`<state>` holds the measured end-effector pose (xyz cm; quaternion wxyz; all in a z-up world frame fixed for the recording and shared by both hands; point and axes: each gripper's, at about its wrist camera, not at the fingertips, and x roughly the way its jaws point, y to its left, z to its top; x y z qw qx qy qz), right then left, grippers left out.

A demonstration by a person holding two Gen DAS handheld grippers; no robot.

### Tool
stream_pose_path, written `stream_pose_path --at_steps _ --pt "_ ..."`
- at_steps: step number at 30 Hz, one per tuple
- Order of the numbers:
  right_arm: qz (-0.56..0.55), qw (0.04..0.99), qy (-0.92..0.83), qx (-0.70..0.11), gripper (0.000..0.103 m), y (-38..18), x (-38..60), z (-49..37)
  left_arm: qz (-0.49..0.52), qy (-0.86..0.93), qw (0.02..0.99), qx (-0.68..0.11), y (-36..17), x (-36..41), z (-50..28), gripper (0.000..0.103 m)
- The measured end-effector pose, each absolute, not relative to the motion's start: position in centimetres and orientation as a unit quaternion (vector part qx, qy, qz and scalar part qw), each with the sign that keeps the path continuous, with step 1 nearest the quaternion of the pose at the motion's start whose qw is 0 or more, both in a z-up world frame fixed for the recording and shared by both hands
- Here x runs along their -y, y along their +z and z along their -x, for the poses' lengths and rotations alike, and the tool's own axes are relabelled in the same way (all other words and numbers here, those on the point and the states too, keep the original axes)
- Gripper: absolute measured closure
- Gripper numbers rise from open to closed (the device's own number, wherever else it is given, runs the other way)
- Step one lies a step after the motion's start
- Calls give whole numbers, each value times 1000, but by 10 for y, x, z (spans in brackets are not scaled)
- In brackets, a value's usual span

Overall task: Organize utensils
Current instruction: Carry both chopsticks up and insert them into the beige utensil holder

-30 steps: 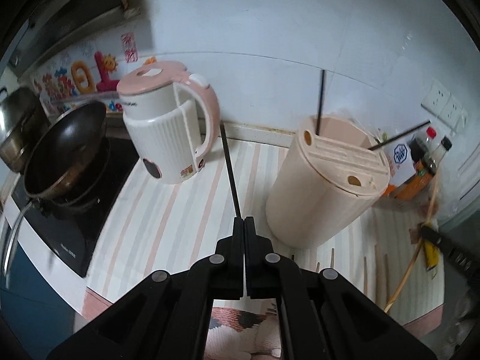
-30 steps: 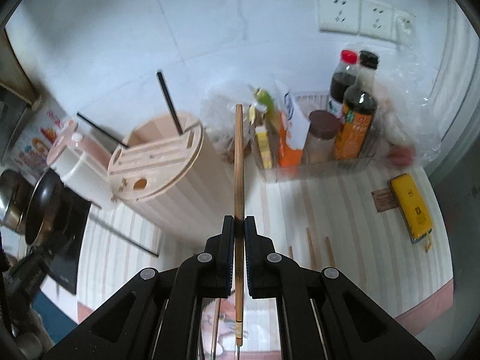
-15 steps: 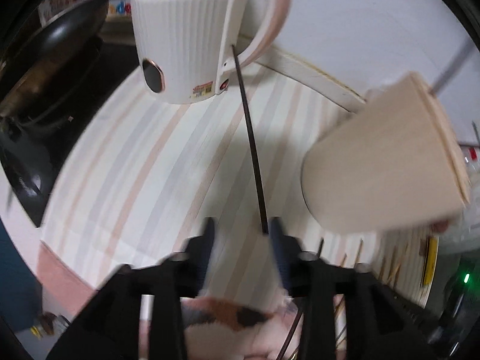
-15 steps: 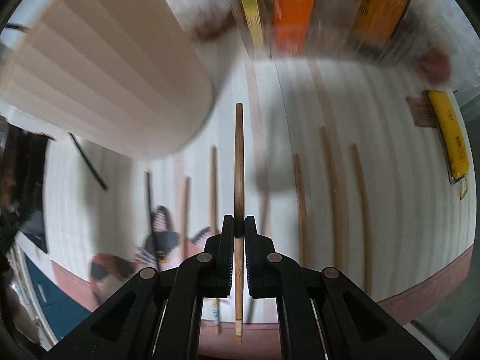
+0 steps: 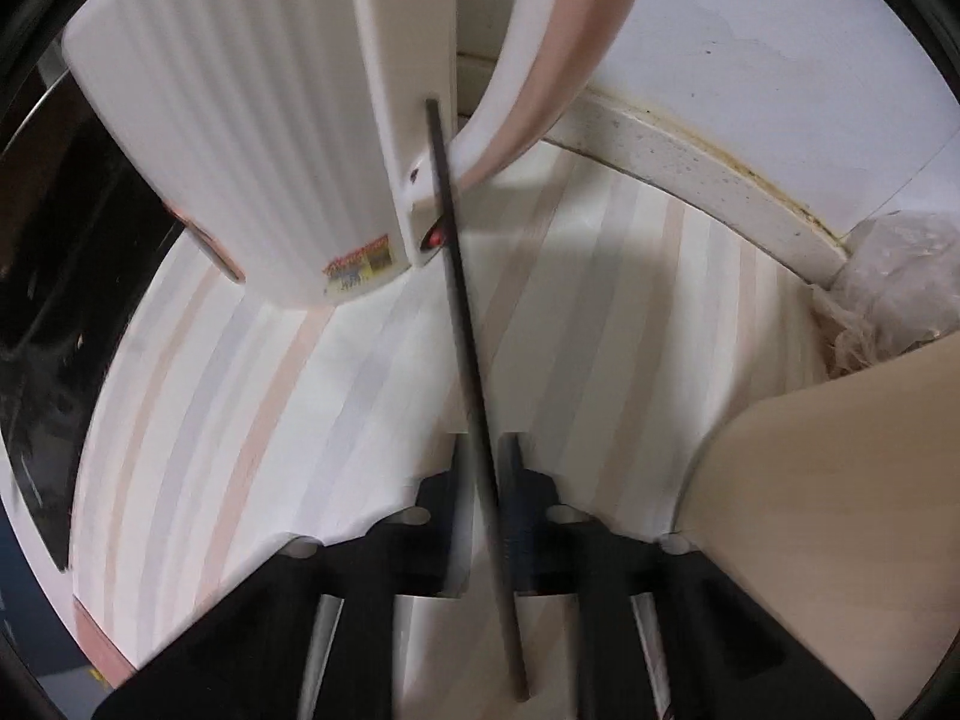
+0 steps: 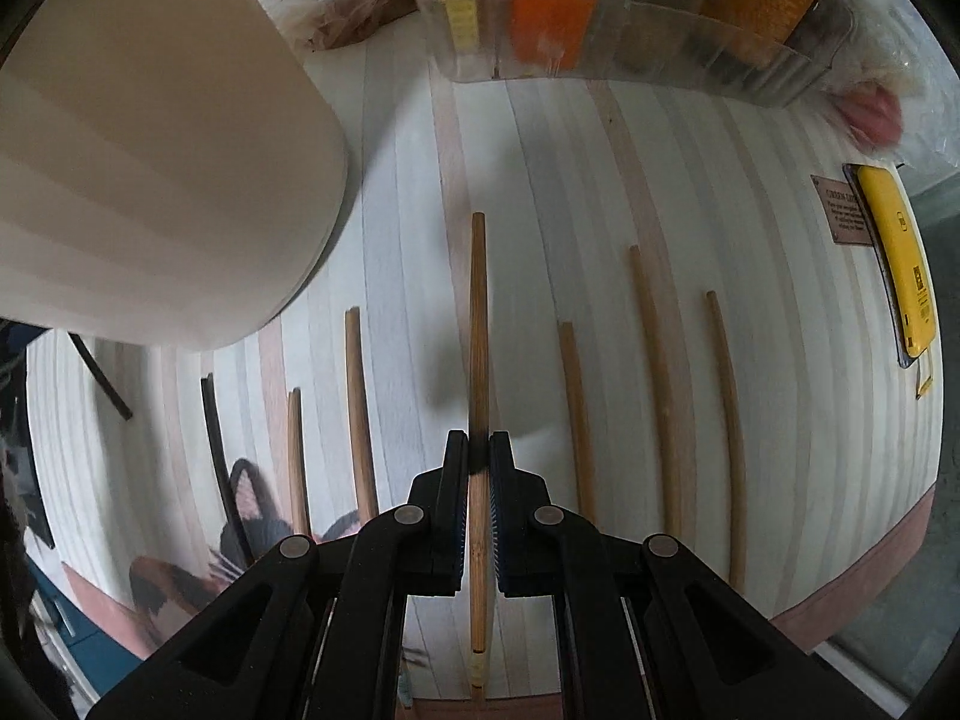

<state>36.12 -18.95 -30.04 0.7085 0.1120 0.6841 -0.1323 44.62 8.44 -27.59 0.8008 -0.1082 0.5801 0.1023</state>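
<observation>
**Left wrist view.** Item: left tool [image 5: 486, 468], jaws just closed in on a black chopstick [image 5: 462, 300], which ran between them at a slant rather than along the fingers. The picture was blurred there, so the firmness of the hold was unclear. The stick's far tip lay against or just before the handle of the white and pink kettle [image 5: 240, 150]; which, could not be told. The beige utensil holder [image 5: 810, 480] stood close on the right, on the striped worktop [image 5: 300, 420].

**Right wrist view.** Item: right tool [image 6: 479, 456], clamped on a wooden chopstick [image 6: 478, 312], pointed down at the worktop. Loose wooden chopsticks [image 6: 654, 390] and a second black chopstick [image 6: 219, 450] lay on either side. The holder filled the upper left of this view.

**Hazards, as judged:**
- A skewed grip could let the black chopstick swivel or drop.
- Its tip could catch on the kettle handle and be levered out.
- The wooden chopstick's tip could strike the worktop and slide in the pads.
- Either tool could scatter the loose chopsticks or nudge the holder.
</observation>
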Motion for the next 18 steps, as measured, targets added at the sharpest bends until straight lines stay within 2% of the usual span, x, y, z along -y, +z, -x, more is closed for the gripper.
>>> stream_pose_path --at_steps 8,18 --pt "-112 743 -128 -647 96 -268 188 -347 70 88 838 -533 -229 -80 -384 100" --pt "-140 812 -111 -555 96 -182 197 -328 86 79 877 -465 -147 -73 -305 100"
